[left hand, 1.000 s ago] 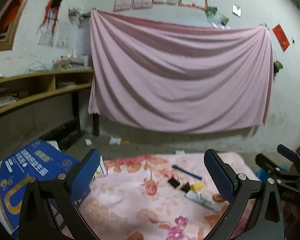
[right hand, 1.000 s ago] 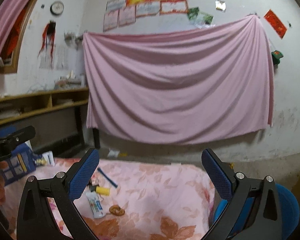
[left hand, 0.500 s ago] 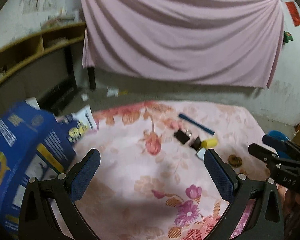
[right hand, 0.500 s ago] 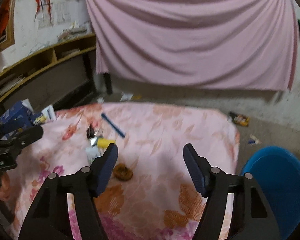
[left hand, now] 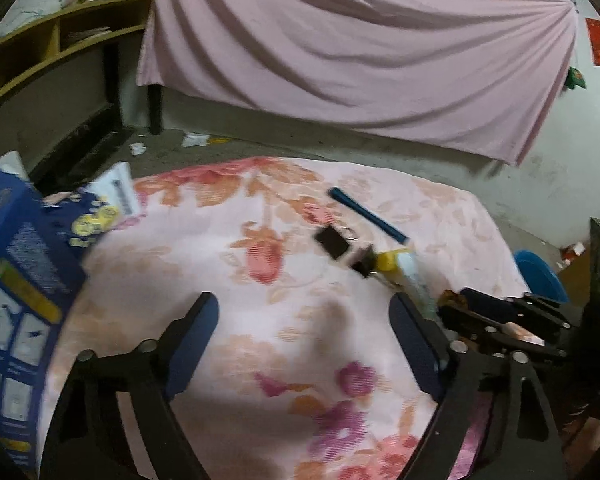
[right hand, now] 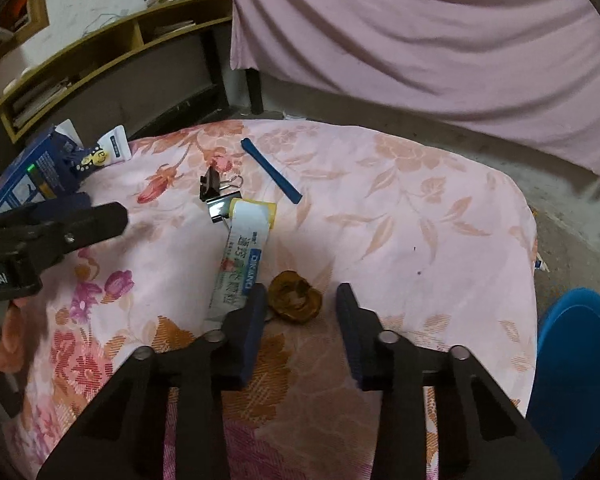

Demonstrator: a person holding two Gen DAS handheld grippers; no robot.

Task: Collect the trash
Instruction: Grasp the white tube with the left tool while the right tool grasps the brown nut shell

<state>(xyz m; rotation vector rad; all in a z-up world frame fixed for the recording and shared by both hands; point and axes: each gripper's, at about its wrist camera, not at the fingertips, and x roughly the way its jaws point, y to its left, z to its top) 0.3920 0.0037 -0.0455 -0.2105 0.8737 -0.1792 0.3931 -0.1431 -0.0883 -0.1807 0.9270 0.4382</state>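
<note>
Risk: right gripper [right hand: 300,300], jaws narrowing yet still apart, empty, poised over brown crinkled scrap [right hand: 295,297] on floral-clothed tabletop [right hand: 440,216]; left jaw could snag adjoining white toothpaste tube [right hand: 240,264].

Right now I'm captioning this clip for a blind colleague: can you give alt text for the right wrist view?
The right gripper, jaws just closing but still apart, hovers over a brown crumpled scrap on a pink floral cloth. Beyond lie a flattened tube, binder clips and a blue stick; a blue bin sits right.
</note>
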